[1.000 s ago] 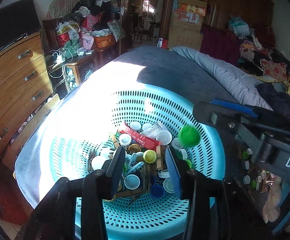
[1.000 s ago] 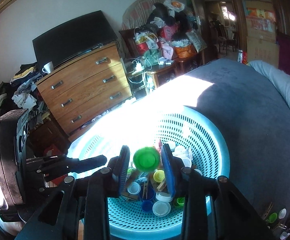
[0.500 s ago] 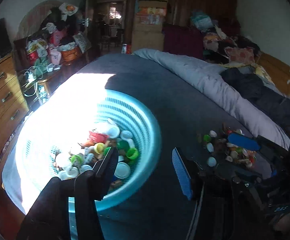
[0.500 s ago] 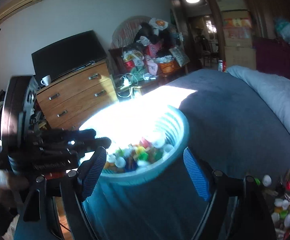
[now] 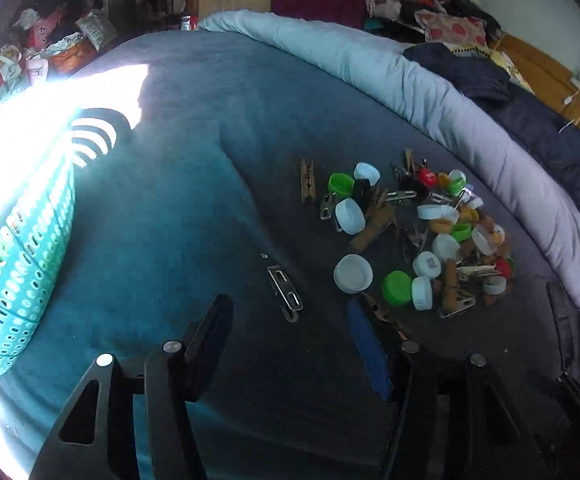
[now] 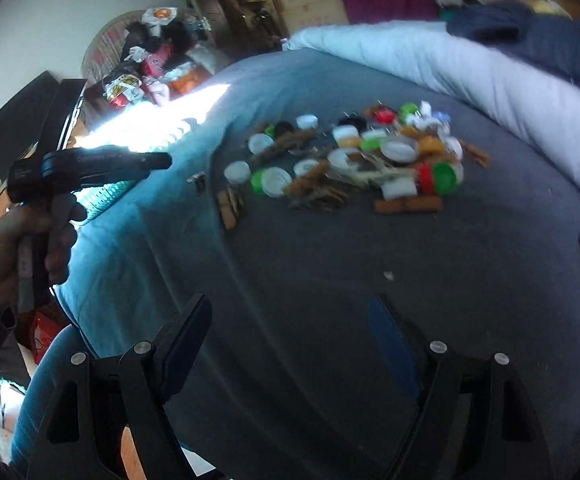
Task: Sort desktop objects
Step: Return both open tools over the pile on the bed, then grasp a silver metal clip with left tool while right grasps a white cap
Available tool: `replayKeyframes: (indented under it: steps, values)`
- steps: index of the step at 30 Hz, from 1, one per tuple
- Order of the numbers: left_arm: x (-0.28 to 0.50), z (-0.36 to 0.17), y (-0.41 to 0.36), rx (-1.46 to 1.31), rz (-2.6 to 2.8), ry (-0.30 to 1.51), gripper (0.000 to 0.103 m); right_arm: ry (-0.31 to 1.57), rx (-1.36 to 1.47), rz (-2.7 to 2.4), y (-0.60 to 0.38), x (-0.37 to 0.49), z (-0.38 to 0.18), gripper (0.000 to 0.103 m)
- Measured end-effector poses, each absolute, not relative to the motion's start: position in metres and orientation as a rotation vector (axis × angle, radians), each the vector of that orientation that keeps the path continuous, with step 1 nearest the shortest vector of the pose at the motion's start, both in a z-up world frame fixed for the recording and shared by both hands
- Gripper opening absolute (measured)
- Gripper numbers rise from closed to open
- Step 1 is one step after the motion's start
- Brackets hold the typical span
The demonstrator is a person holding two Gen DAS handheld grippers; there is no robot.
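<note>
A pile of bottle caps, wooden clothespins and metal clips (image 5: 418, 232) lies on the dark blue bed cover; it also shows in the right wrist view (image 6: 354, 160). A lone metal clip (image 5: 285, 293) lies just ahead of my left gripper (image 5: 290, 320), which is open and empty, low over the cover. A white cap (image 5: 353, 273) and a green cap (image 5: 397, 287) lie near its right finger. My right gripper (image 6: 290, 312) is open and empty, well short of the pile. The turquoise basket (image 5: 17, 240) stands at the left.
A rolled light blue quilt (image 5: 430, 92) borders the far side of the bed. The person's hand holding the left gripper's body (image 6: 85, 168) shows at the left of the right wrist view. A dresser and cluttered furniture stand beyond the bed's left edge.
Both grippers have swung right, away from the basket, toward the pile on the bed. The right gripper dropped the green cap it held over the basket and opened wide.
</note>
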State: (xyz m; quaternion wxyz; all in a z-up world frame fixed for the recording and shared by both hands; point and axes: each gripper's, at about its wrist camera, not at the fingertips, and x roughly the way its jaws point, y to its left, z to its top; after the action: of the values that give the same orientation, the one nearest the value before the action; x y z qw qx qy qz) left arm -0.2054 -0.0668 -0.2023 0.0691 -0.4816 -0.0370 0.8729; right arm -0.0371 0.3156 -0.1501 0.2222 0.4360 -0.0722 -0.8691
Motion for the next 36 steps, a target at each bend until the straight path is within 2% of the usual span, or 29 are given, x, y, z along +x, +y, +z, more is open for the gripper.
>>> replayKeyframes:
  steps: [5,11,13,14,15,17,21,25,30,36]
  values:
    - [-0.223,-0.236,-0.061,-1.532,2.638,-0.075,0.061,-0.258,1.21,-2.382,0.325,-0.039,-0.165,0.08]
    - [-0.23,-0.238,-0.054,-1.499,2.689,-0.04,0.061,-0.271,1.205,-2.356,0.321,-0.043,-0.173,0.08]
    - [-0.229,-0.239,-0.051,-1.494,2.723,0.026,0.043,-0.261,1.198,-2.352,0.321,-0.043,-0.173,0.075]
    - [-0.227,-0.236,-0.052,-1.48,2.714,0.017,0.021,-0.251,1.196,-2.351,0.32,-0.042,-0.173,0.066]
    - [-0.224,-0.233,-0.053,-1.468,2.713,0.003,0.014,-0.24,1.194,-2.352,0.319,-0.042,-0.173,0.057]
    - [-0.213,-0.225,-0.055,-1.409,2.767,0.061,0.014,-0.223,1.192,-2.344,0.316,-0.041,-0.172,0.052]
    - [-0.192,-0.221,-0.075,-1.337,2.852,0.096,0.014,-0.199,1.18,-2.331,0.306,-0.045,-0.169,0.051]
    - [-0.186,-0.228,-0.099,-1.323,2.904,-0.013,0.014,-0.178,1.121,-2.32,0.281,-0.068,-0.155,0.051]
    - [-0.182,-0.229,-0.098,-1.278,2.914,-0.004,0.014,-0.067,1.007,-2.306,0.228,-0.114,-0.128,0.051]
    - [-0.183,-0.229,-0.099,-1.281,2.894,-0.049,0.014,0.016,1.064,-2.257,0.171,-0.172,-0.14,0.051]
